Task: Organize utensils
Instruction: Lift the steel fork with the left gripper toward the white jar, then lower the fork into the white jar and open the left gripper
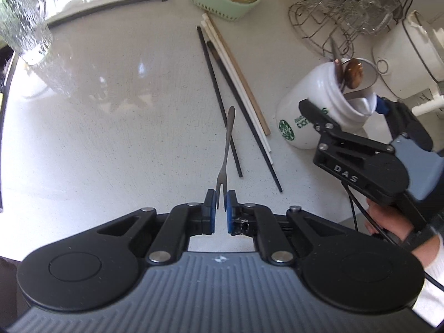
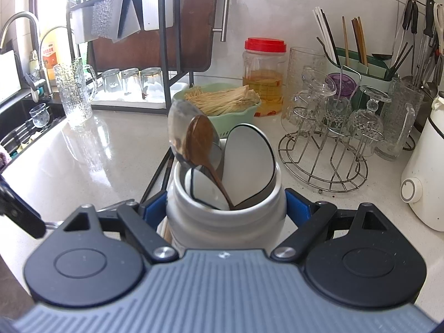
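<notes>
My left gripper (image 1: 221, 204) is shut on the tines of a small two-pronged metal fork (image 1: 227, 149), which hangs above the counter with its handle pointing away. Several chopsticks (image 1: 236, 88), black, white and wooden, lie on the counter beyond it. To the right stands a white jar (image 1: 319, 111) with a green logo. My right gripper (image 2: 226, 208) is shut around that white jar (image 2: 222, 222), blue pads pressed on both sides. Inside it stand a wooden spoon (image 2: 202, 149), a metal spoon (image 2: 180, 122) and white spoons (image 2: 247, 161).
A green basket (image 1: 222, 2) of thin sticks sits at the back. A wire rack (image 2: 324, 161) of upturned glasses and a white appliance (image 2: 427, 172) stand to the right. A textured glass mug (image 2: 73, 91), drying rack (image 2: 133, 88) and sink (image 2: 19, 116) are on the left.
</notes>
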Available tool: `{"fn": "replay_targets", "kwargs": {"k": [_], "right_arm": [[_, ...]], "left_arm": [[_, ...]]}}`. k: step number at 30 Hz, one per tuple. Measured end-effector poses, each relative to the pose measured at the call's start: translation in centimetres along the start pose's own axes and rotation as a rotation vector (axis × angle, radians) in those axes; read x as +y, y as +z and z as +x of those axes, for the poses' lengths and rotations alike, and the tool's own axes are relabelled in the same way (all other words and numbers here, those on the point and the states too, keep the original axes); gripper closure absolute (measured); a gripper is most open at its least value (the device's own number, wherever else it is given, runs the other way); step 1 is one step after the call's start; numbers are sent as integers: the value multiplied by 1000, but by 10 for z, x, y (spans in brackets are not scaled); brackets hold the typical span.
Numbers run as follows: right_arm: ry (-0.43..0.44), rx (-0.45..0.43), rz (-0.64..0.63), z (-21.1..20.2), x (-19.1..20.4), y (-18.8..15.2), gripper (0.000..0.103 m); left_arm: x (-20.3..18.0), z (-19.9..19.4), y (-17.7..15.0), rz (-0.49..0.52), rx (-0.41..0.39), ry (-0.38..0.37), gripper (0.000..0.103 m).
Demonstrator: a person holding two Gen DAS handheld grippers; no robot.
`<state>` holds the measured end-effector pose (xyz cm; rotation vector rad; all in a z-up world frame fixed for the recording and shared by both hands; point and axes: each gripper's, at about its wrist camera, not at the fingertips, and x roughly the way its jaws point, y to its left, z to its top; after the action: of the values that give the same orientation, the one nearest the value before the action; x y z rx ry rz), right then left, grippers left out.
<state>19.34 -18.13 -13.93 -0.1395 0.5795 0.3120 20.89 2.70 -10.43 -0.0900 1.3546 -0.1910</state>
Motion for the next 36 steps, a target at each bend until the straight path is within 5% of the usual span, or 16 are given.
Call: {"fn": "replay_targets", "kwargs": {"k": [19, 36], "right_arm": [[-3, 0, -14, -2, 3, 0, 13], [2, -11, -17, -3, 3, -3, 13]], "left_arm": [[-26, -104, 50, 105, 108, -125, 95], [-82, -109, 111, 179, 236, -204, 101]]}}
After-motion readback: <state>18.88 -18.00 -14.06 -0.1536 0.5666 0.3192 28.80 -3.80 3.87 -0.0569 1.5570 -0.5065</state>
